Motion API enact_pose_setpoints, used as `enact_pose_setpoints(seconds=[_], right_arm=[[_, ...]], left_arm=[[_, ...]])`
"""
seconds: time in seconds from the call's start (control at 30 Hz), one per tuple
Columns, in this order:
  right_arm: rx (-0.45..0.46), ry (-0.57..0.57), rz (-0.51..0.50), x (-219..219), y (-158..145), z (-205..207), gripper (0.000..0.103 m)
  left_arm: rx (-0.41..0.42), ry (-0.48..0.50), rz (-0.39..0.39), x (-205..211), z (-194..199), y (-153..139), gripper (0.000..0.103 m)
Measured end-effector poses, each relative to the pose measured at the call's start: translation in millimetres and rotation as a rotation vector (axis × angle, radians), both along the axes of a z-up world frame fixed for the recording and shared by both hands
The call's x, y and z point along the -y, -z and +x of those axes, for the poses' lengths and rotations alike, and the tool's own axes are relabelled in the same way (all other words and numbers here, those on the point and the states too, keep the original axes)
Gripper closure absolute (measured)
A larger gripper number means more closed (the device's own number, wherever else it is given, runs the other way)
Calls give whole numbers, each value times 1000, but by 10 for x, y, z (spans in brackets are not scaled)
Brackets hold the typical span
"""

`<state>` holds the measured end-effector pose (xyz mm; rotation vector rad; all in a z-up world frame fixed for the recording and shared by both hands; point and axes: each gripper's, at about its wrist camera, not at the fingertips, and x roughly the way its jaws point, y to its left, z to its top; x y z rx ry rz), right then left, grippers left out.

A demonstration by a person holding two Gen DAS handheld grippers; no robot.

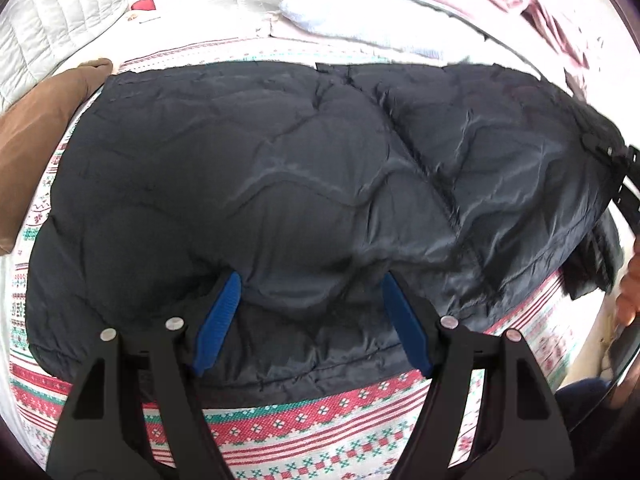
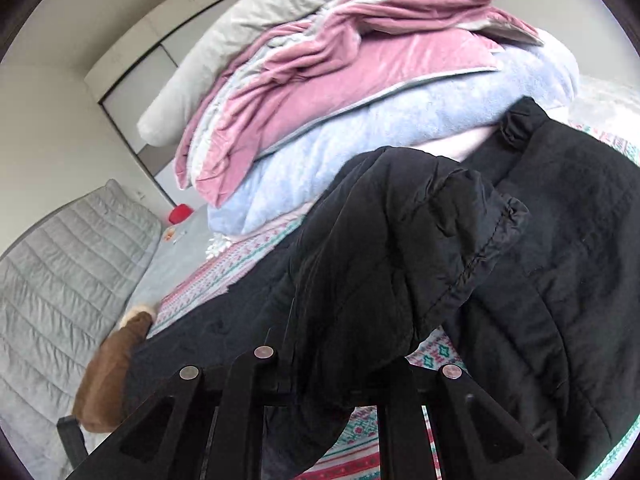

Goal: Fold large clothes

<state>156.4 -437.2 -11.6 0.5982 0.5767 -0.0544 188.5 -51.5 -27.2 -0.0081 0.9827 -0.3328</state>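
A patterned bedspread (image 1: pixel 320 416) fills the lower frame. The black quilted jacket (image 1: pixel 280 184) lies across its centre. The left gripper (image 1: pixel 310 320) presses wide-spread on it; the right gripper (image 2: pixel 332 360) pinches 1 lifted jacket fold.

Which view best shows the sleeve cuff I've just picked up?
The right wrist view: the black jacket's sleeve cuff hangs lifted right ahead of the right tongs, stitched hem clear. The left wrist view shows only the jacket's body spread flat, the lifted end blurred at its right edge.
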Motion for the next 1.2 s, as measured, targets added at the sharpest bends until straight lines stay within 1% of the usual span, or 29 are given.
enact_pose_setpoints(seconds=[0.03, 0.13, 0.2, 0.23, 0.33, 0.4, 0.5, 0.6, 0.63, 0.7, 0.77, 0.8, 0.83, 0.9, 0.97, 1.03, 1.1, 1.13, 1.17, 1.2], right_arm=[[15, -7, -17, -49, -44, 12, 90], [43, -22, -46, -142, -108, 2, 90], [52, -28, -62, -192, -143, 5, 90], [54, -28, -61, -211, -150, 12, 90], [53, -26, -32, -181, -137, 18, 90], [53, -26, 0, -135, -120, 25, 90], [61, -28, 27, -95, -113, 69, 90], [65, -27, 41, -96, -107, 89, 90], [67, -27, 46, -95, -104, 96, 90], [73, -29, 65, -88, -102, 115, 90], [80, -33, 79, -92, -107, 120, 90], [83, -37, 86, -95, -110, 124, 90], [88, -46, 95, -100, -114, 135, 90], [97, -63, 102, -139, -134, 153, 90], [115, -84, 82, -212, -181, 173, 90], [138, -94, 46, -296, -239, 181, 90], [151, -96, 29, -339, -268, 188, 90], [153, -94, 30, -343, -275, 189, 90], [155, -93, 38, -338, -275, 193, 90], [157, -94, 49, -331, -272, 192, 90]], left_arm=[[5, -5, -10, -18, 7, -20, 29], [12, -19, 29, 21, 58, -13, 29], [9, -16, 37, 60, 116, -23, 29], [12, -20, 40, 73, 145, -49, 29], [48, -42, 96, 152, 319, -182, 29], [61, -25, 137, 259, 478, -260, 29], [48, 14, 208, 508, 804, -304, 29], [25, 42, 245, 728, 1132, -310, 29], [16, 46, 254, 789, 1243, -290, 29], [-29, 22, 286, 877, 1492, -163, 29], [-98, -5, 327, 940, 1657, 79, 29], [-99, -1, 351, 982, 1665, 160, 29], [-77, 8, 377, 1032, 1634, 208, 29], [-16, 27, 462, 1165, 1510, 290, 29], [2, 26, 503, 1221, 1459, 311, 29], [-15, 33, 502, 1235, 1484, 284, 29], [-62, 48, 453, 1189, 1557, 203, 29], [-80, 43, 412, 1123, 1588, 136, 29], [-77, 28, 365, 1049, 1627, 35, 29], [-61, 17, 353, 1023, 1670, -13, 29]])
